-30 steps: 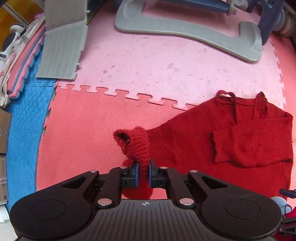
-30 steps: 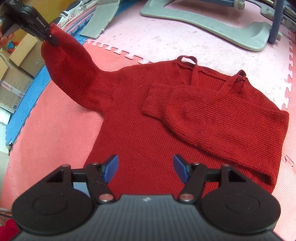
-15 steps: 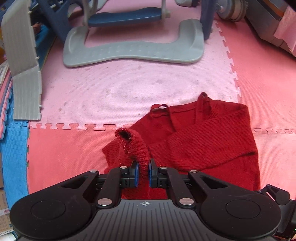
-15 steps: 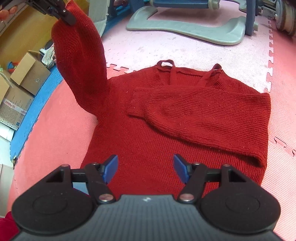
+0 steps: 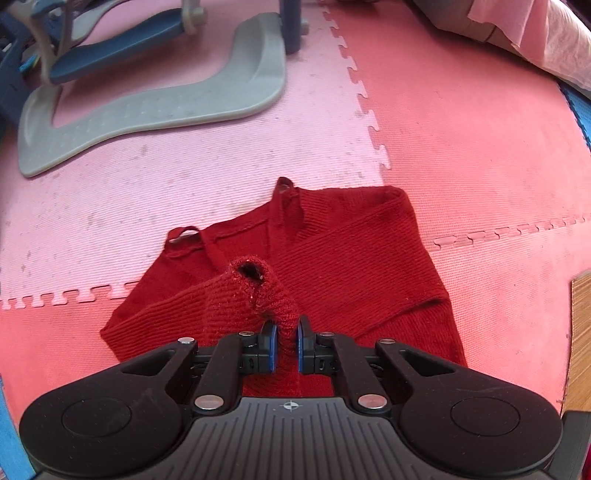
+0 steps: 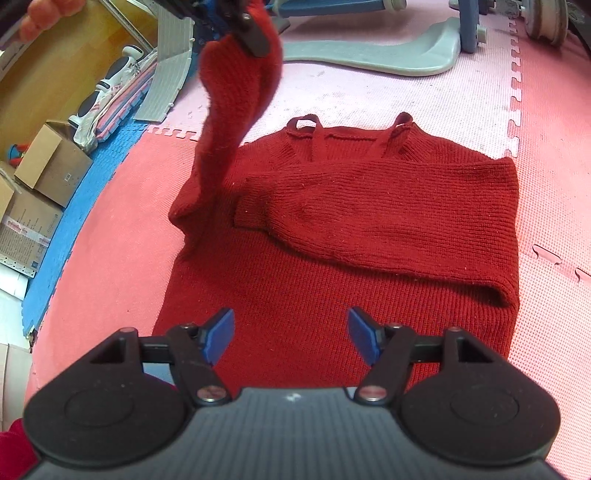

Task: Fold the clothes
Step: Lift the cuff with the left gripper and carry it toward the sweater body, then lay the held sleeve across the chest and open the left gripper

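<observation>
Right now my left gripper (image 5: 283, 345) is clamped on the cuff end of one sleeve (image 5: 255, 295) of the red sweater (image 5: 354, 258), the blue pads pressed into the knit from both sides. From the right wrist camera I see that sleeve lifted off the floor, hanging from the left gripper (image 6: 251, 35) near the top left of the view and draping down to the sweater's shoulder. A bit of the hand (image 6: 48, 14) holding that gripper shows in the top left corner.

My right gripper (image 6: 291, 338) hangs over the lower part of the sweater with its jaws apart and nothing between them; I cannot tell whether the tips touch the knit.

The sweater (image 6: 351, 236) lies flat on the foam floor mat (image 6: 110, 258), body spread out, neckline with two thin straps pointing away from me. Its other sleeve (image 6: 369, 206) is already folded across the chest, cuff toward the left side. The body lies mostly on a red tile, with the neckline reaching onto a pink tile (image 5: 184, 177).

Beyond the neckline a grey curved base (image 5: 147, 110) of some equipment rests on the pink tile. Off the mat's left edge stand cardboard boxes (image 6: 48, 162).
</observation>
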`<state>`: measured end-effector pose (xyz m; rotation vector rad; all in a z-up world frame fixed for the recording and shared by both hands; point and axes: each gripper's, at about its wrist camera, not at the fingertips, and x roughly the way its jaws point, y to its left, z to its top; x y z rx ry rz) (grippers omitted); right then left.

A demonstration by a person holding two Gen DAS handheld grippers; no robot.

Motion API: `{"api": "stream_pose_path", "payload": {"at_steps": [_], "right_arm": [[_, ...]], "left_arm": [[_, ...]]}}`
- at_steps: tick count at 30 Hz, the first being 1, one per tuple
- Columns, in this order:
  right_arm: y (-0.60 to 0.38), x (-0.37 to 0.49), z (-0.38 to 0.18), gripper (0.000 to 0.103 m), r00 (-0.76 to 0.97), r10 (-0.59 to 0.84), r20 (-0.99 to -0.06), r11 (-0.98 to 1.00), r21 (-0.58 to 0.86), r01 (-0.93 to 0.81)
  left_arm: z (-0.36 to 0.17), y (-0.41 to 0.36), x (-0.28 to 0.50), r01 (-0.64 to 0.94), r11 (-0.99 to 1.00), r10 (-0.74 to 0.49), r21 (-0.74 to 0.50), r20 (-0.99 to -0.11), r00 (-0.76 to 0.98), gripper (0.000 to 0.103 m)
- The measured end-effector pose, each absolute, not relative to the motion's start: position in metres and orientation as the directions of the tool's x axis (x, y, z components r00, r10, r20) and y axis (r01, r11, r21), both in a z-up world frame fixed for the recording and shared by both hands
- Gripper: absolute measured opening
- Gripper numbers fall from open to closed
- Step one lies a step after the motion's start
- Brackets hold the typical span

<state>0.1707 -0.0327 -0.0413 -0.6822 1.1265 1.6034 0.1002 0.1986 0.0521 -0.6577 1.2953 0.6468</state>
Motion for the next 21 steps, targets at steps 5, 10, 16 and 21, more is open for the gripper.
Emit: {"api": "stream_pose_path", "payload": {"at_steps": [5, 10, 16, 21], "right_arm": [[-0.034, 0.176, -0.046, 0.069, -0.319, 0.404, -0.857, -0.024, 0.339, -0.941], [-0.033, 0.178, -0.049, 0.07, -0.324, 0.395, -0.86, -0.023, 0.343, -0.939], [-0.033, 0.178, -0.054, 0.07, -0.326, 0.384, -0.864, -0.014, 0.348, -0.938], [-0.032, 0.18, -0.057, 0.071, -0.325, 0.38, -0.866, -0.005, 0.349, -0.937]], "left_arm": [[0.013, 0.194, 0.144, -0.728, 0.679, 0.029, -0.094, -0.987, 0.155, 0.01], [-0.022, 0.189, 0.177, -0.71, 0.693, -0.02, -0.126, -0.987, 0.157, 0.01], [-0.049, 0.177, 0.206, -0.673, 0.724, -0.069, -0.149, -0.987, 0.144, 0.01], [-0.079, 0.174, 0.228, -0.666, 0.734, -0.081, -0.136, -0.99, 0.113, 0.01]]}}
